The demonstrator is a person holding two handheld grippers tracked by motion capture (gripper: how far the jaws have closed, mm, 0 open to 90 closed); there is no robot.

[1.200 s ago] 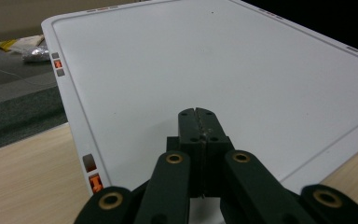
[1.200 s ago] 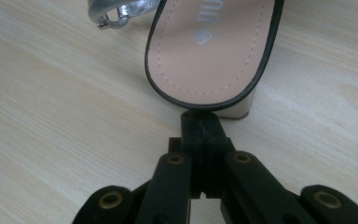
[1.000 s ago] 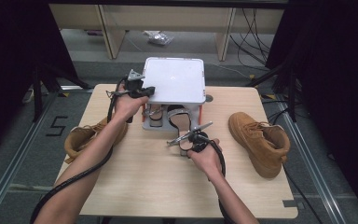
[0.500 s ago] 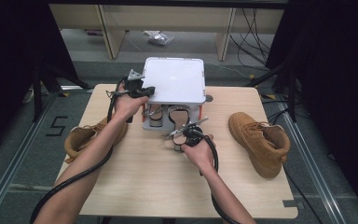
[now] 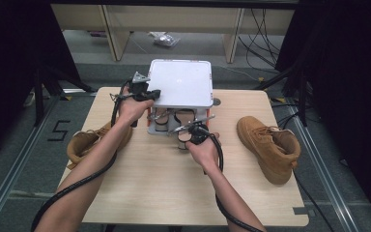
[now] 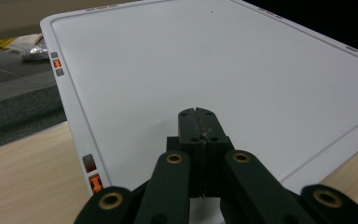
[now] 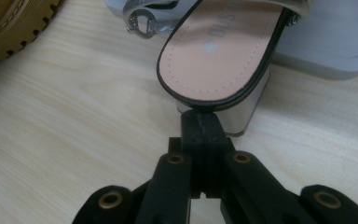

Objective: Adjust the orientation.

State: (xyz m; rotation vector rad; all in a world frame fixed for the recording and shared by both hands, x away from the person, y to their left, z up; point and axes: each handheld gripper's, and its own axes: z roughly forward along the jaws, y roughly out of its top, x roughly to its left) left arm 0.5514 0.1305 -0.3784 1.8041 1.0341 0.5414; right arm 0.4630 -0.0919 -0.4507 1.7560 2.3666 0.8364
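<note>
Left gripper (image 5: 145, 92) rests on the near left corner of the white rack top (image 5: 181, 84); its own view shows the fingers (image 6: 198, 128) clenched together with nothing between them, tips lying flat on the white panel (image 6: 214, 70). No change in this hand against the frames from a second and half a second ago: same corner, same pose.

Right gripper (image 5: 193, 131) is the one that has shifted. A second ago it sat farther back on the desk (image 5: 174, 193), clear of the rack front. Half a second ago it was closer. Now it is right up against the front edge of the lower shelf (image 5: 162, 130), with the forearm stretched farther forward. Its fingers (image 7: 200, 128) are pressed shut, empty, with the tips just under the back rim of the sandal's heel (image 7: 219, 60); whether they actually touch the sole edge cannot be told.

The sandal (image 5: 183, 140) sticks out from the lower shelf of the rack, its block heel (image 7: 242, 112) standing on the desk and its insole facing up. A metal buckle (image 7: 140, 21) lies just beside it at the shelf edge.

Left tan boot (image 5: 89, 142) sits at the left desk edge, partly under the left forearm; right tan boot (image 5: 270, 145) is on its side, well apart to the right. Neither has moved.
</note>
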